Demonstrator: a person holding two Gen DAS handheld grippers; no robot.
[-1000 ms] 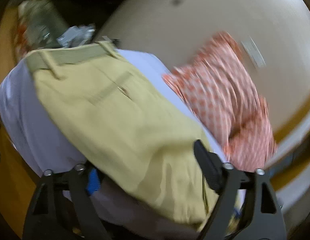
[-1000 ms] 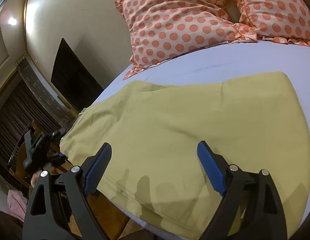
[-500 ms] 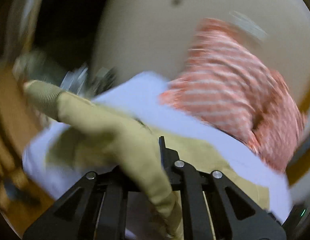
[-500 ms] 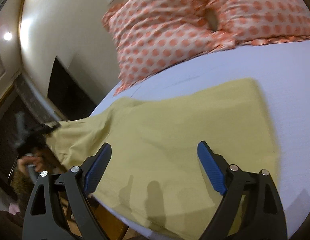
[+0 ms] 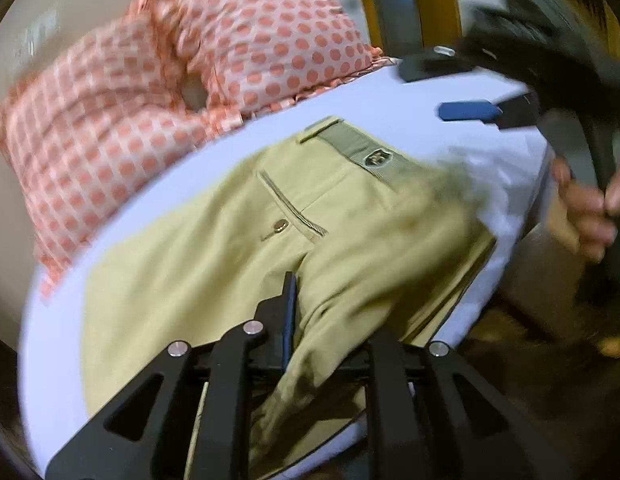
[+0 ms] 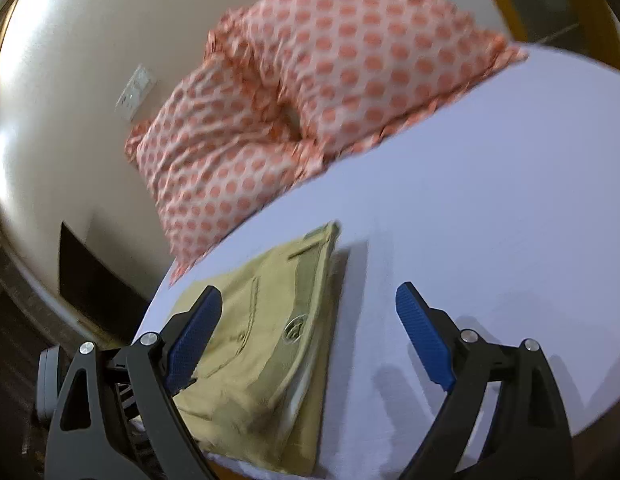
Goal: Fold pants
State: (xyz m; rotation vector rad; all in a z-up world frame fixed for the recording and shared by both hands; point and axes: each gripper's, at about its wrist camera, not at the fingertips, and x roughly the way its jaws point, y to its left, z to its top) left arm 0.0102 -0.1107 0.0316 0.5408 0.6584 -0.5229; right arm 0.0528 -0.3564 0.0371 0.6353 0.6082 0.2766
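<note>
Our left claw point(image 5: 305, 320) was pinched on a gathered fold of the pants point(image 5: 213, 264), which lay folded over on the bed point(image 5: 410, 104), waistband facing the pillows point(image 5: 213, 68). Our right claw point(image 6: 305, 340) hung spread above the bed, its left finger point(image 6: 193, 336) over the pants point(image 6: 261, 332), its right finger over bare sheet. In the left view, the right claw point(image 5: 454, 88) appeared beyond the waistband, held by our right hand point(image 5: 586, 208).
</note>
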